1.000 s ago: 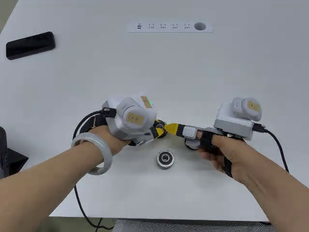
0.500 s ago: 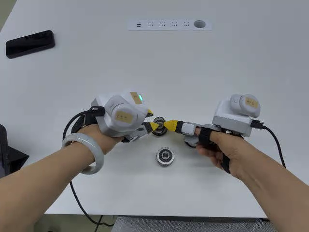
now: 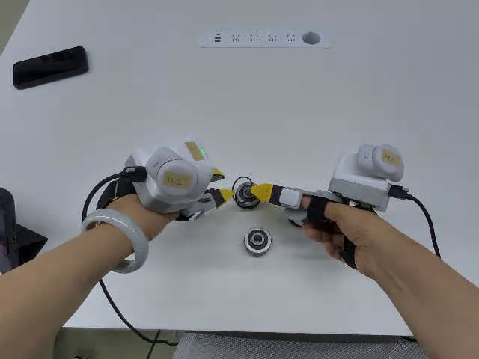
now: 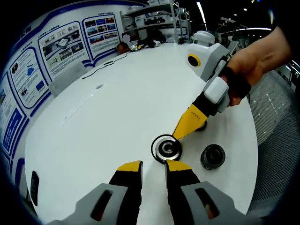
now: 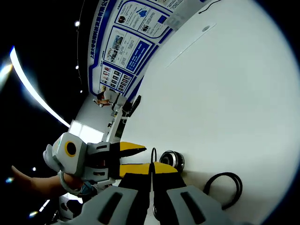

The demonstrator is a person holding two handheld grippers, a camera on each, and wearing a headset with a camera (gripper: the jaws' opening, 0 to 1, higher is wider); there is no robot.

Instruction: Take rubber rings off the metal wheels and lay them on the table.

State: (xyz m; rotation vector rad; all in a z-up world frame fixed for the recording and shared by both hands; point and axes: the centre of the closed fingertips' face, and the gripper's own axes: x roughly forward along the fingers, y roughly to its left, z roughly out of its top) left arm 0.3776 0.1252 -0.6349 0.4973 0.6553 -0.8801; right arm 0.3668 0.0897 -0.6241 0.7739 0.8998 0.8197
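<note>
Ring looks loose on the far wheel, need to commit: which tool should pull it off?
Right. The right tool is shut at the edge of the rubber ring around the wheel, seemingly pinching it; the left tool is open, just short.

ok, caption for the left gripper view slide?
Left tool open before a metal wheel with a loose rubber ring, right tool tip on the ring, second wheel beside.

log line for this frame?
left gripper: open | right gripper: shut on thin black rubber ring | round metal wheel: ring loose around it | second metal wheel: lies apart
</note>
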